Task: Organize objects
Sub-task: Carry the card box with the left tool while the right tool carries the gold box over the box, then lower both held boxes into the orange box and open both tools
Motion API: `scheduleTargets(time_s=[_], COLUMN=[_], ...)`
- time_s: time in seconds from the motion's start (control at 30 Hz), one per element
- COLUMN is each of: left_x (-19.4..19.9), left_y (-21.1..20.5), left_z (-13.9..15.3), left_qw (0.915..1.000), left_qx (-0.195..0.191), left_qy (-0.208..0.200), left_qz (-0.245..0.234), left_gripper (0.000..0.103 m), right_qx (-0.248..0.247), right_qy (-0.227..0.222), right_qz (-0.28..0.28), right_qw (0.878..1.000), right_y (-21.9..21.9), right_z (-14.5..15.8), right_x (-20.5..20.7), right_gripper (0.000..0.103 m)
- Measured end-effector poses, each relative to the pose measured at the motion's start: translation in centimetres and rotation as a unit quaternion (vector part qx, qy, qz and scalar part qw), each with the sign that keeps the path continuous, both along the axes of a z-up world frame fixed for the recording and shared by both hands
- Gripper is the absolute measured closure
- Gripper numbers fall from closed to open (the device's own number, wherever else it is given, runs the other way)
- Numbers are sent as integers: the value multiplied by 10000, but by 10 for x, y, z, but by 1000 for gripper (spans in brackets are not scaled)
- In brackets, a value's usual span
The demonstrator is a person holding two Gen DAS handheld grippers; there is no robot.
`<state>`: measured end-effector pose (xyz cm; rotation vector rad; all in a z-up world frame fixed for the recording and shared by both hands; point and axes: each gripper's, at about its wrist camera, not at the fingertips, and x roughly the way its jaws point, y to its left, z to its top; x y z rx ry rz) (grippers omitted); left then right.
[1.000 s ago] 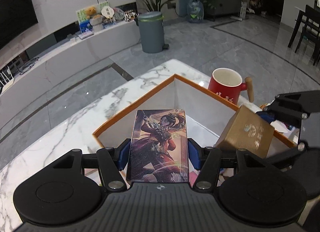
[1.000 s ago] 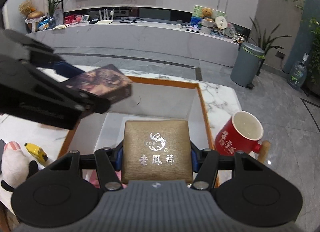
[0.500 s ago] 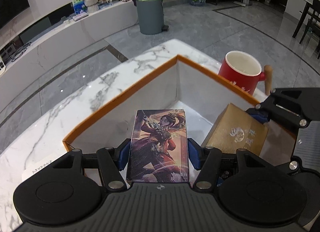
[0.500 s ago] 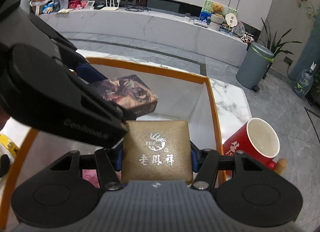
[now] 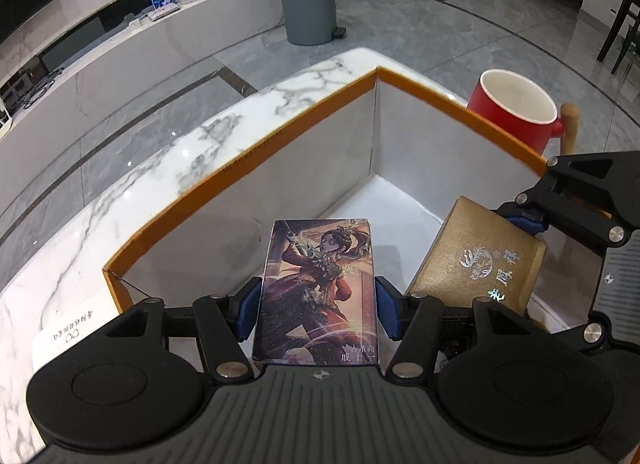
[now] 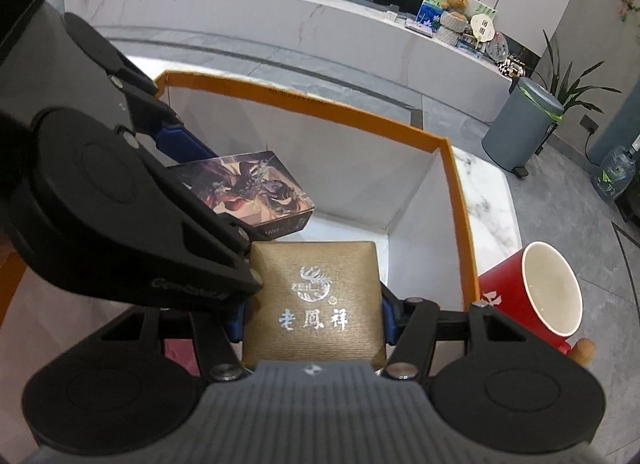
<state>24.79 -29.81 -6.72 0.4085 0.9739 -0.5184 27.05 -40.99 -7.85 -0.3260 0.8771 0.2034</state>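
My left gripper (image 5: pixel 318 306) is shut on a flat card box (image 5: pixel 320 288) printed with a warrior figure, held inside the open orange-rimmed white box (image 5: pixel 256 160). My right gripper (image 6: pixel 314 316) is shut on a gold jewellery box (image 6: pixel 316 300) with silver lettering, also low inside the white box (image 6: pixel 456 192). The two held boxes are side by side, the gold box (image 5: pixel 480 260) to the right of the card box (image 6: pixel 248 188). The white box's floor (image 5: pixel 384 200) shows bare ahead of both.
A red mug (image 5: pixel 516 112) with a wooden handle stands just outside the box's right wall; it also shows in the right wrist view (image 6: pixel 536 296). A white paper slip (image 5: pixel 68 334) lies on the marble table (image 5: pixel 120 200) left of the box. Something pink (image 6: pixel 182 356) lies under my right gripper.
Both grippers have moved forward and down into the white box with their held boxes. The box walls now stand closer and higher around them.
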Motion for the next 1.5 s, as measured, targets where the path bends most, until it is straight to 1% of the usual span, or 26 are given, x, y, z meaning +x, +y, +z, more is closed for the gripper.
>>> scheduleTargets(time_s=[0.13, 0.37, 0.57, 0.6, 0.7, 0.73, 1.0, 1.03, 1.1, 1.13, 1.23, 1.33, 1.37, 1.4, 1.5], left_x=[1, -1, 4, 5, 5, 5, 4, 4, 3, 3, -1, -4, -5, -5, -8], left_y=[-1, -5, -8, -8, -9, -9, -9, -9, -8, -8, -8, -7, -7, -6, -5], left_z=[-6, -10, -14, -14, -14, -14, -14, -14, -13, -13, -11, -9, -8, -5, 3], left_qw=[9999, 9995, 9986, 9985, 9985, 9985, 9988, 9989, 9992, 9993, 9996, 9997, 9998, 9999, 9999], left_qx=[63, 257, 405, 420, 396, 399, 369, 352, 284, 244, 225, 164, 133, 109, 1], left_qy=[100, 155, 309, 341, 357, 358, 292, 282, 247, 218, 105, 89, 75, 48, -37], left_qz=[80, 71, 120, 118, 97, 99, 119, 122, 145, 161, 155, 129, 113, 108, 123], left_gripper=[36, 36, 35, 35, 25, 24, 23, 23, 23, 23, 23, 23, 23, 24, 24], right_qx=[-51, -153, -148, -158, -189, -203, -181, -173, -177, -181, -241, -272, -274, -290, -331], right_qy=[199, 535, 621, 624, 678, 688, 643, 632, 578, 527, 387, 292, 285, 262, 160], right_qz=[26, 11, 15, 13, 18, 24, 74, 86, 123, 157, 245, 260, 252, 234, 185], right_qw=[9998, 9984, 9980, 9979, 9975, 9974, 9977, 9978, 9981, 9983, 9987, 9989, 9989, 9990, 9992], right_y=[-2, -4, -9, -9, -11, -11, -18, -15, -15, -11, -9, -9, -7, -7, -9], right_z=[-5, -13, -15, -15, -17, -18, -19, -20, -19, -17, -14, -12, -10, -8, 0], right_x=[2, 10, 14, 14, 14, 14, 18, 10, 8, -1, -7, -11, -10, -11, -15], right_gripper=[43, 43, 43, 43, 43, 42, 39, 39, 36, 34, 31, 27, 24, 19, 18])
